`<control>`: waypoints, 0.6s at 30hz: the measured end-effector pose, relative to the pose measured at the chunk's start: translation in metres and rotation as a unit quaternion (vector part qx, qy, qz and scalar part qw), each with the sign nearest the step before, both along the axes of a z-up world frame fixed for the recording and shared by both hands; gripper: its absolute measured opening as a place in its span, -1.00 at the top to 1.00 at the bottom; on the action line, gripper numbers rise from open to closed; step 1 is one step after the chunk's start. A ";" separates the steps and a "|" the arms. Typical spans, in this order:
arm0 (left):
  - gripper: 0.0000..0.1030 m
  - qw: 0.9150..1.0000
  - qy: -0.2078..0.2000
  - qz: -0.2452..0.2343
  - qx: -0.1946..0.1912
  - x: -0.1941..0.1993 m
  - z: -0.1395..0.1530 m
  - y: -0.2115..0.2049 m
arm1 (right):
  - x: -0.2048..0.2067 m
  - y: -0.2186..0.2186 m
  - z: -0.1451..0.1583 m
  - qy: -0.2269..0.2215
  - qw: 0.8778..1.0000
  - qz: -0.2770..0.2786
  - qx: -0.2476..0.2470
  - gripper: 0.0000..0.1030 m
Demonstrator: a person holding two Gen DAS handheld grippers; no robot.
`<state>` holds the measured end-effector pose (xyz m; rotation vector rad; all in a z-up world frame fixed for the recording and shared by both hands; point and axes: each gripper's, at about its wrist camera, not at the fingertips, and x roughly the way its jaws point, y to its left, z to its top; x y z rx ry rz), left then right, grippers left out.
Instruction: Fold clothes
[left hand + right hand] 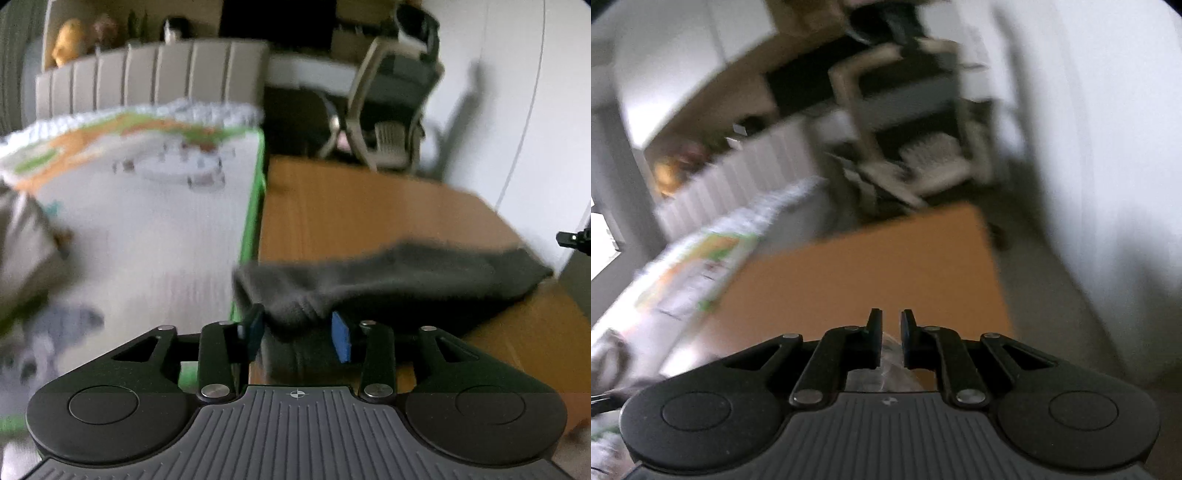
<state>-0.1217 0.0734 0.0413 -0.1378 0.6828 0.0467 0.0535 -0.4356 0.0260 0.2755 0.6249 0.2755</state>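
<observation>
At the far left a crumpled grey-beige cloth (26, 251) lies on a white mat (155, 229) with a green edge and printed pattern; one more pale grey thing sits lower left, too blurred to name. Next comes the orange-brown counter (369, 214), and on it one dark grey garment (388, 277), stretched sideways with its near-left corner bunched up between the blue pads of the left gripper (297, 332). Those pads stand apart; the cloth lies between them but does not look squeezed, so I judge the hold slack or let go. The garment looks like soft, thick knit: light, limp, likely to sag and slide rather than keep a crease, so it is best taken at a corner or hem edge and pulled taut. In the right wrist view the right gripper (890, 339) has its fingers nearly together with nothing held, over bare counter, with something clear and crinkly just beneath. One chair (391, 110) stands beyond.
</observation>
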 end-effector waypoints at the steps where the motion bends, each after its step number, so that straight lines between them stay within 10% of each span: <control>1: -0.01 1.000 -0.001 0.002 0.001 -0.004 0.002 0.001 | -0.001 -0.007 -0.005 0.008 1.000 -0.015 0.001 0.79; 3: -0.34 1.000 -0.014 0.010 0.002 -0.012 0.012 0.003 | -0.003 -0.019 -0.008 0.011 0.999 -0.032 0.015 0.60; 5: -0.69 0.999 -0.032 0.014 0.000 -0.018 0.022 0.004 | -0.008 -0.021 -0.001 -0.009 0.999 -0.027 0.028 -0.22; 8: -0.83 0.998 -0.057 -0.004 -0.023 -0.015 0.033 -0.004 | -0.014 0.000 0.008 -0.039 0.998 0.018 0.034 -0.91; 18: -0.92 0.997 0.042 -0.034 -0.060 0.055 -0.028 -0.039 | -0.004 0.096 -0.028 0.022 0.985 0.171 0.030 -1.00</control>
